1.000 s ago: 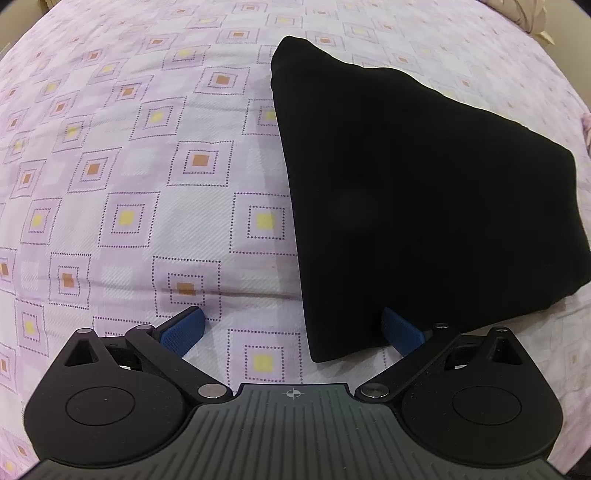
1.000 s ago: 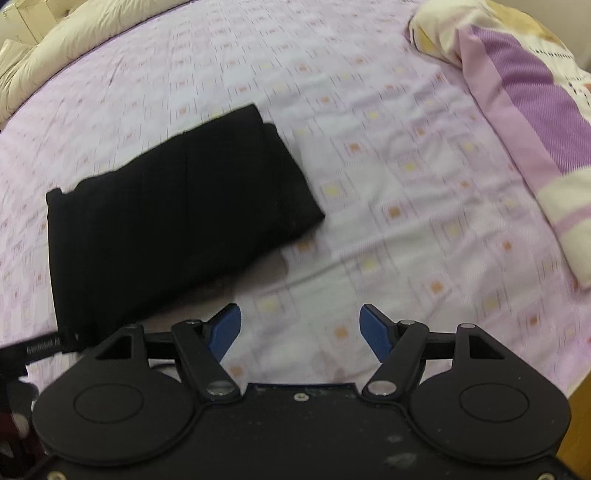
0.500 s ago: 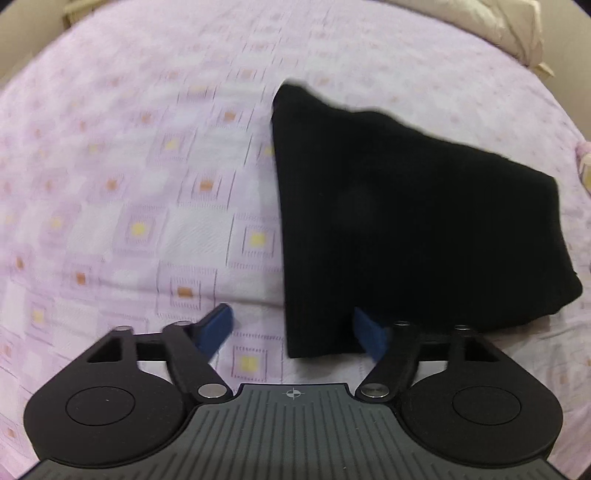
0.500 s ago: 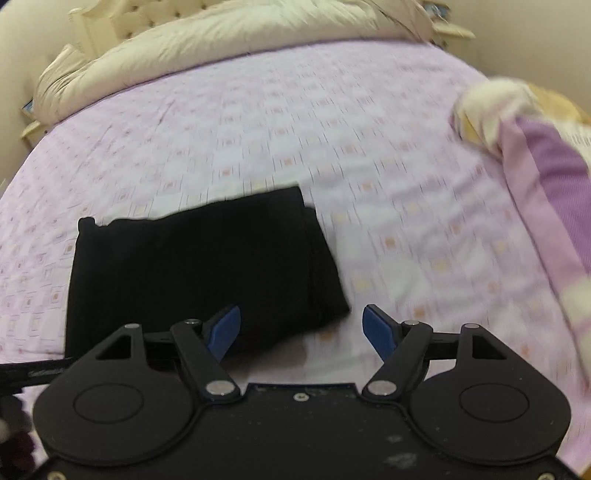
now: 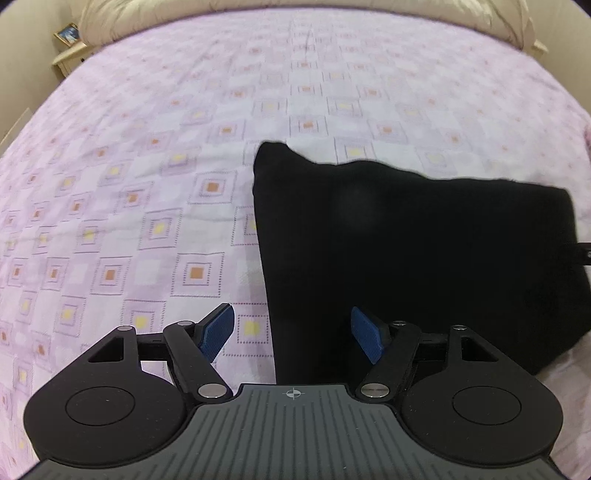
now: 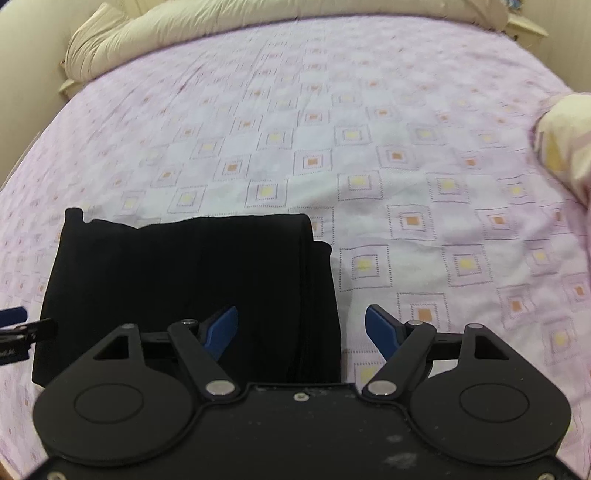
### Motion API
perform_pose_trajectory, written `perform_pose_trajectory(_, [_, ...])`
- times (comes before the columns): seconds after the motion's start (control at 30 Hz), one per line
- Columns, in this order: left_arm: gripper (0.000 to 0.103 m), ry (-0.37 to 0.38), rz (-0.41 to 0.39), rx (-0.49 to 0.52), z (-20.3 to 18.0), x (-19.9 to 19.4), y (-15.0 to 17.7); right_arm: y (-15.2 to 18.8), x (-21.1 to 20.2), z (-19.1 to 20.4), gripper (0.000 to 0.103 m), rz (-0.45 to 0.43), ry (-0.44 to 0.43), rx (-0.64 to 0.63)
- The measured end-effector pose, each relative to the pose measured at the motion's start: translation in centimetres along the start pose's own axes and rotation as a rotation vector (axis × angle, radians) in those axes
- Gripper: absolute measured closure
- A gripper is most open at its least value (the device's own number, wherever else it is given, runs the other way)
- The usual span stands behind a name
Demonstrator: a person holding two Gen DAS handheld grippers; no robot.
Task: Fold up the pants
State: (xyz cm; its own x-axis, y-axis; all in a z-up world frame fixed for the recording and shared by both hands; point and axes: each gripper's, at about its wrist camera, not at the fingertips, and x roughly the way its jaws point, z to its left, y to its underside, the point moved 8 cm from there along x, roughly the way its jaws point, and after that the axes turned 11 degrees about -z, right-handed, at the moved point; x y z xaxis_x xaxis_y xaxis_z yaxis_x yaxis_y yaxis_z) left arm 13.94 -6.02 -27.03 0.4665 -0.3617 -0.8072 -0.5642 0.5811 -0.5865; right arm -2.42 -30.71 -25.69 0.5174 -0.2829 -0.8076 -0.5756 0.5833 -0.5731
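You're over a bed (image 5: 147, 147) with a lilac sheet of small squares. Folded black pants (image 5: 424, 258) lie flat on it just ahead of your grippers. Cream duvet (image 6: 258, 22) bunched far ahead; striped pillow (image 6: 565, 136) far right.

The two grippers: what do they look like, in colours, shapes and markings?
The left gripper and right gripper each have black linkage arms, round black side plates, silver pivot screws and blue finger pads. The left's grey ribbed base carries a small crosshair mark; the right's base is plain black.
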Motion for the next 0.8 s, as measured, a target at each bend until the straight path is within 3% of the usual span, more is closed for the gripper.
perform_pose_trajectory(0.13, [0.032, 0.021, 0.015, -0.012, -0.3, 1.5, 0.1, 0.8, 1.8, 0.0, 0.022, 0.061, -0.061, 0.002])
perform_pose_trajectory(0.2, [0.027, 0.030, 0.022, -0.028, 0.0, 2.1, 0.0, 1.2, 2.6, -0.1, 0.021, 0.087, -0.089, 0.021])
perform_pose_trajectory(0.4, [0.013, 0.057, 0.041, -0.069, 0.4, 3.5, -0.5, 1.2, 4.0, 0.3, 0.001, 0.084, -0.165, 0.029])
perform_pose_trajectory(0.57, [0.006, 0.091, 0.075, -0.117, 1.3, 5.0, -0.7, 1.2, 4.4, 1.5, 0.000, 0.082, -0.181, -0.039])
perform_pose_trajectory(0.8, [0.001, 0.130, 0.124, -0.139, 1.3, 6.1, -1.3, 1.3, 4.7, 1.4, 0.000, 0.077, -0.173, -0.027])
